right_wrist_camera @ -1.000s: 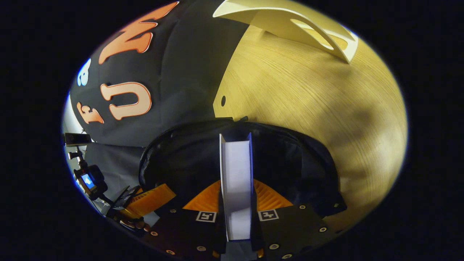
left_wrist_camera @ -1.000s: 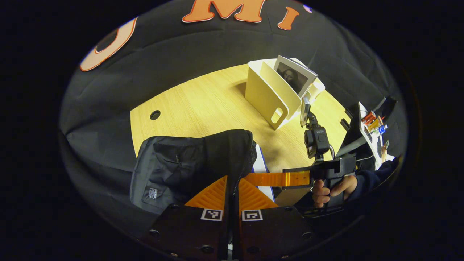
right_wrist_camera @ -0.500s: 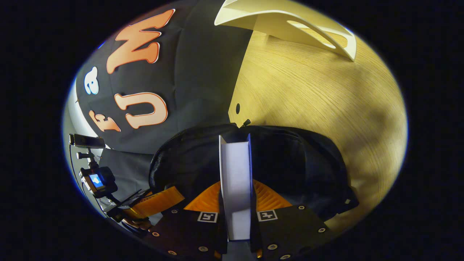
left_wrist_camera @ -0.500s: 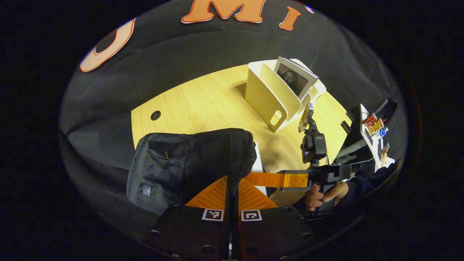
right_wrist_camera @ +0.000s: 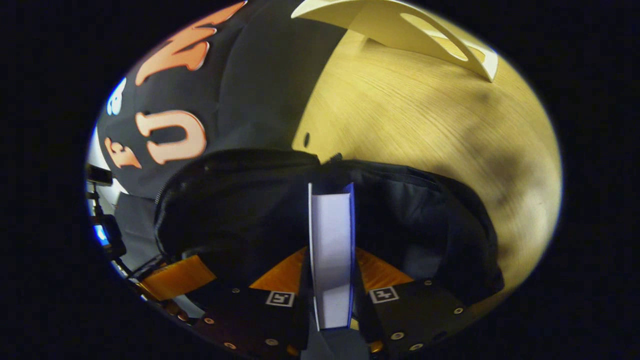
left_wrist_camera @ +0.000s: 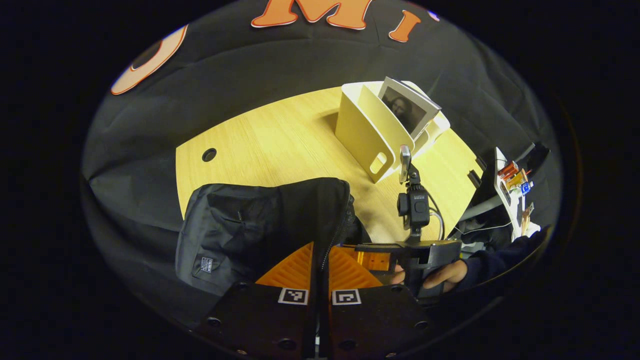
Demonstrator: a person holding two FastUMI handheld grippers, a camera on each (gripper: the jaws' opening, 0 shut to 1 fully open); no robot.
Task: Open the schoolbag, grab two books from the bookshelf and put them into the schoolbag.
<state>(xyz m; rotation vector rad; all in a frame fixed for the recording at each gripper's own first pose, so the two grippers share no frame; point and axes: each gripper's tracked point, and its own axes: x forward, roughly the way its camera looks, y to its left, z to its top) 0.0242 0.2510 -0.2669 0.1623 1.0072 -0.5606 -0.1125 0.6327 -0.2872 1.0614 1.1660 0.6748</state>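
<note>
Right tool (right_wrist_camera: pixel 327 280) sunk lower, book (right_wrist_camera: pixel 331 250) entering schoolbag (right_wrist_camera: pixel 425 220)

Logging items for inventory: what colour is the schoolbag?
Black, clearest in the left gripper view: schoolbag.

light wood-grain counter (left_wrist_camera: pixel 280 145) with a round hole (left_wrist_camera: pixel 209 154) near one corner. on it stands a cream bookshelf (left_wrist_camera: pixel 367 131) of upright dividers with handle cut-outs, set toward the far side and holding one book (left_wrist_camera: pixel 407 106) that leans between dividers. a black schoolbag (left_wrist_camera: pixel 260 225) rests at the near edge, well apart from the bookshelf, its zipped mouth gaping in the right gripper view.
</note>
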